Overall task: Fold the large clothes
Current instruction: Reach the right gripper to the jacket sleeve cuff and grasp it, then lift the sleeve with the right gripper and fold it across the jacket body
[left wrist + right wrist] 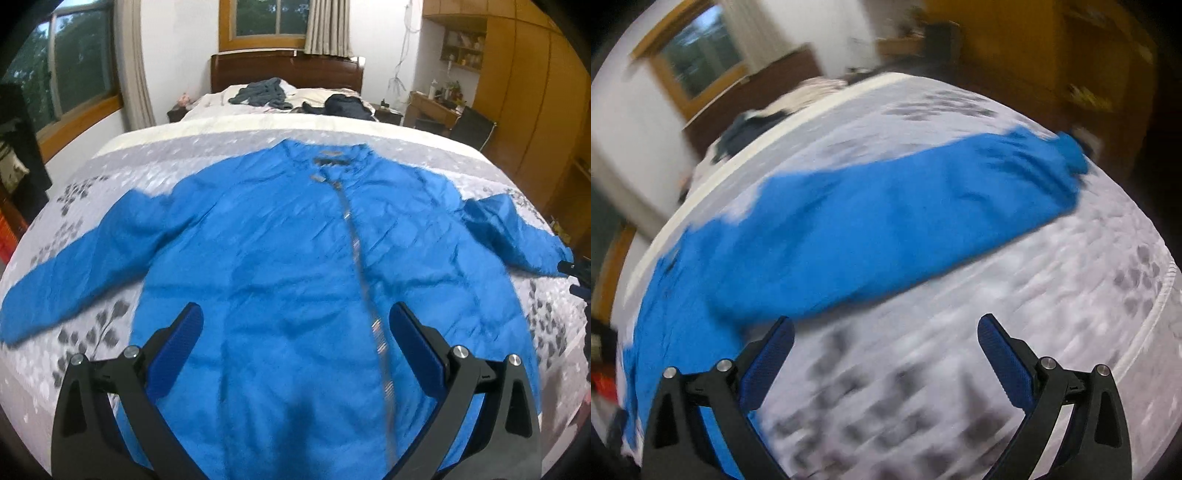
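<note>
A bright blue zip-up jacket [280,258] lies flat and face up on the bed, collar toward the headboard, both sleeves spread out sideways. My left gripper [295,325] hovers open above the jacket's lower front, its blue pads either side of the zipper area, holding nothing. In the blurred right wrist view, the jacket's right sleeve [886,214] stretches across the bedspread toward the bed's right edge. My right gripper [885,336] is open just in front of the sleeve's underarm part, empty. The other gripper's dark tip [574,271] shows at the right sleeve cuff.
The bed carries a grey-white leaf-patterned bedspread [92,332]. Grey clothes [264,94] and dark clothes [347,105] lie near the wooden headboard [284,70]. A desk with a chair [469,123] and wooden wardrobes [528,92] stand to the right. Windows are at the left and back.
</note>
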